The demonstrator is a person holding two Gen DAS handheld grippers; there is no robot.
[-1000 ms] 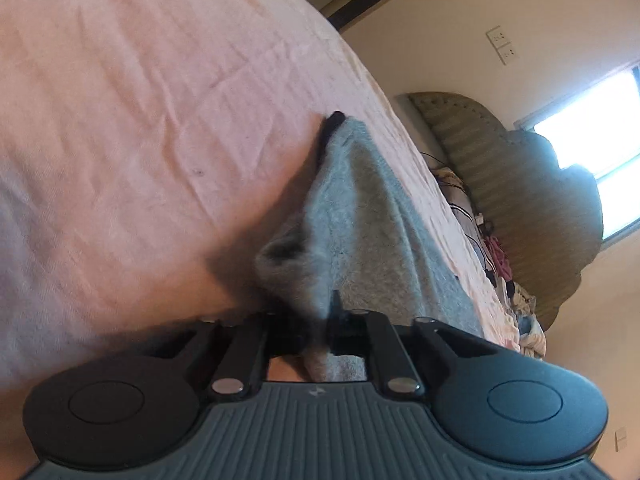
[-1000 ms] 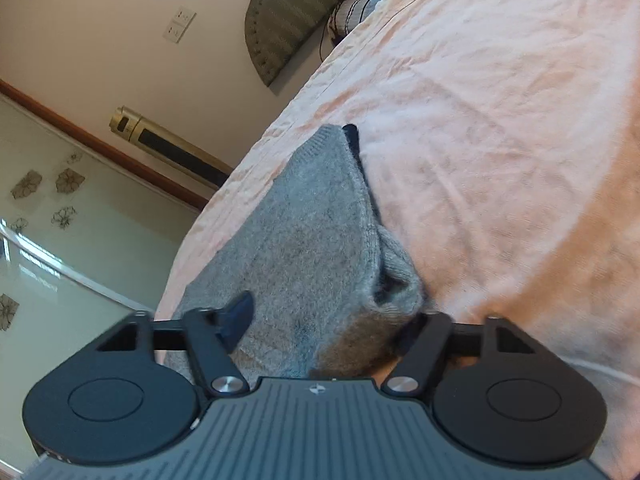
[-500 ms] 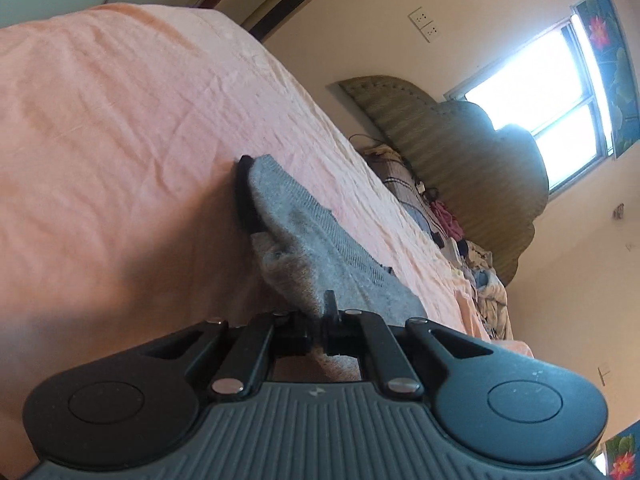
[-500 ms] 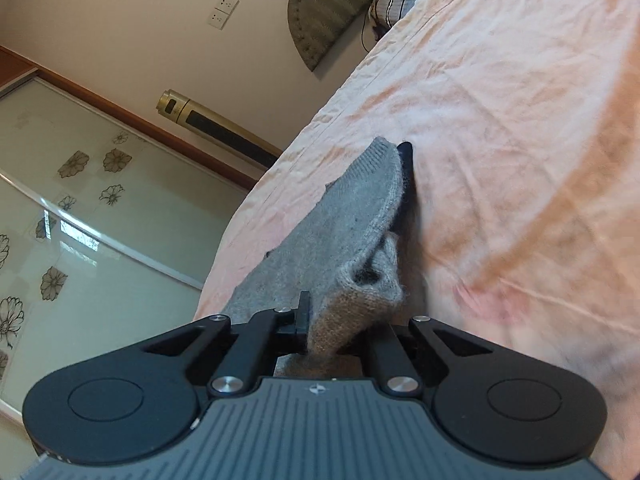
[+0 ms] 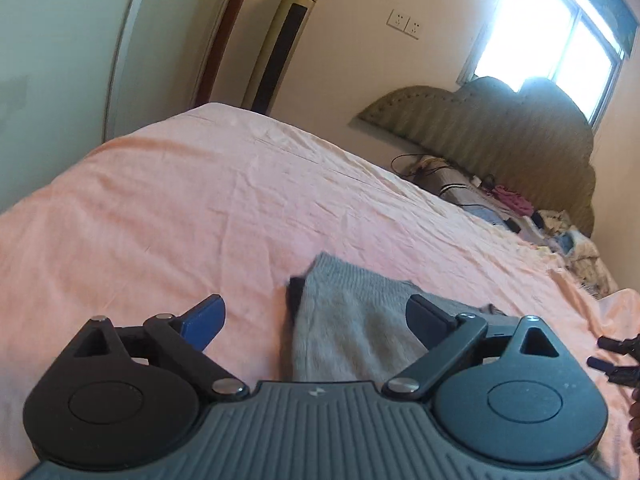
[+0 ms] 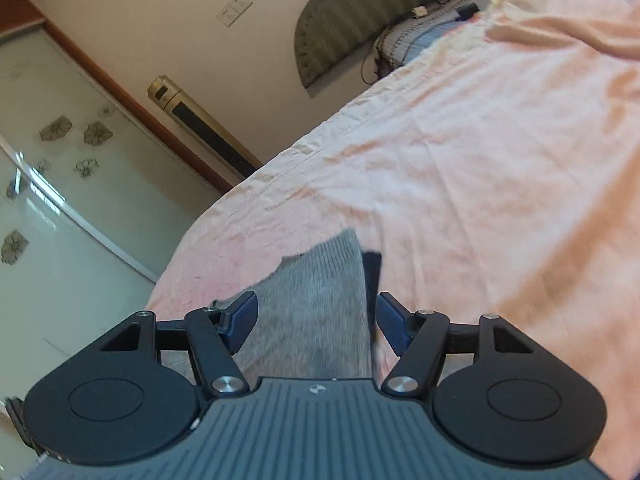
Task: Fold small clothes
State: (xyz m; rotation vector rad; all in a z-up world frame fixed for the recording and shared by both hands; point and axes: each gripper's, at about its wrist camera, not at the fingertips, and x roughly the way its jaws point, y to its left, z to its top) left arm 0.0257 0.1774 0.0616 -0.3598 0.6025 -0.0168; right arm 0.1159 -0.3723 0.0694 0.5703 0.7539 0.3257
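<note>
A small grey knitted garment with a dark edge lies folded on the pink bedsheet. My left gripper hovers above it, its jaws opening wide, and the blue pads touch nothing. In the right wrist view the same grey garment lies below my right gripper. Those jaws are opening too, with the cloth seen between the fingers but not pressed. A black part of the right gripper shows at the left view's right edge.
A padded headboard stands at the far end, with a pile of clothes and cables in front of it. A tall gold tower unit and glass wardrobe doors line the wall beyond the bed's edge.
Both grippers were shut on the grey garment and have let go. Both have opened, risen and rolled more level, and the garment now lies flat on the sheet.
</note>
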